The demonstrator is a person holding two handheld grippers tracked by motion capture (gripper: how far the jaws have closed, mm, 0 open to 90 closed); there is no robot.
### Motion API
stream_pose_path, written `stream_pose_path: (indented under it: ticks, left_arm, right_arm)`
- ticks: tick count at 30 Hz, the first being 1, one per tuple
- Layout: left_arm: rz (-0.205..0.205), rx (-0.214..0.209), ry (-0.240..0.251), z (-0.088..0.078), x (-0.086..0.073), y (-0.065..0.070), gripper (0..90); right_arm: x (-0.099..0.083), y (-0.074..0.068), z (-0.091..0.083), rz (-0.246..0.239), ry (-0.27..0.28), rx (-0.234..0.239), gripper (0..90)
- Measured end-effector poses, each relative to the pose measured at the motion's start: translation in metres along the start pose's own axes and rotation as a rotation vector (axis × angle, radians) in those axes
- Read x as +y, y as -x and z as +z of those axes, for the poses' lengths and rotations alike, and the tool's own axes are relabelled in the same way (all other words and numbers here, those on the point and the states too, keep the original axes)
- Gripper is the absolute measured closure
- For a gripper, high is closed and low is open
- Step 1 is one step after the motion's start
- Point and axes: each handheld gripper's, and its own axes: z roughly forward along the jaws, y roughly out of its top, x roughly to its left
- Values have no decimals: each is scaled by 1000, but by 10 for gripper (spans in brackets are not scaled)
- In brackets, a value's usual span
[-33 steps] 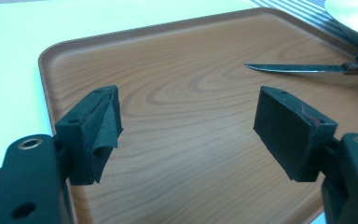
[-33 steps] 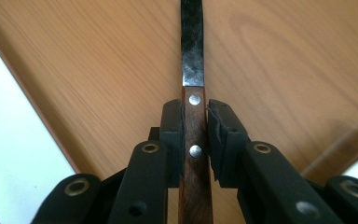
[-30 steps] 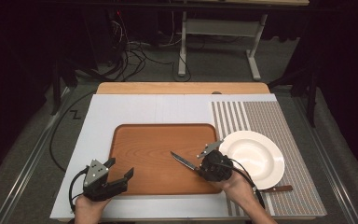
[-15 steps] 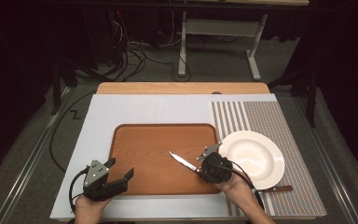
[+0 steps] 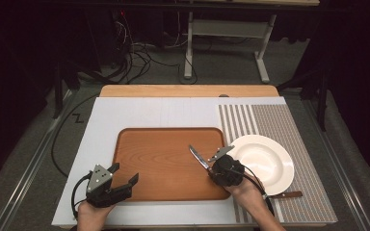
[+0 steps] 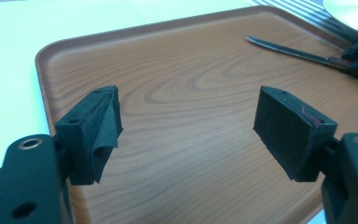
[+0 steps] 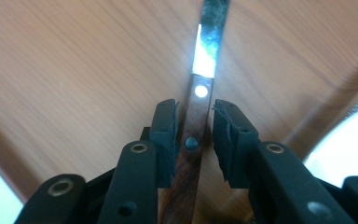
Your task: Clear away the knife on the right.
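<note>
A knife with a dark wooden handle and steel blade is held over the right part of the wooden tray, blade pointing up-left. My right gripper is shut on its handle, just left of the white plate. In the right gripper view the pads clamp the riveted handle, with the gripper above the tray. My left gripper stands open at the tray's near left corner. In its own view, the gripper holds nothing and the knife lies beyond.
The plate sits on a striped placemat at the right. Another wooden-handled utensil lies on the mat near the plate's front edge. A white board lies under the tray. Cables trail on the floor beyond the table.
The right gripper has shifted the knife slightly to the right and away from me, so the blade tip sits farther up the tray. The left gripper has stayed put and open.
</note>
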Motion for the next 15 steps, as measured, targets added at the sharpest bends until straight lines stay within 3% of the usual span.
stream_pose_path:
  ticks: [15]
  left_arm:
    - [0,-5,-1,1,0,0,241]
  right_arm:
    - [-4,9,0,61,12,-34,702]
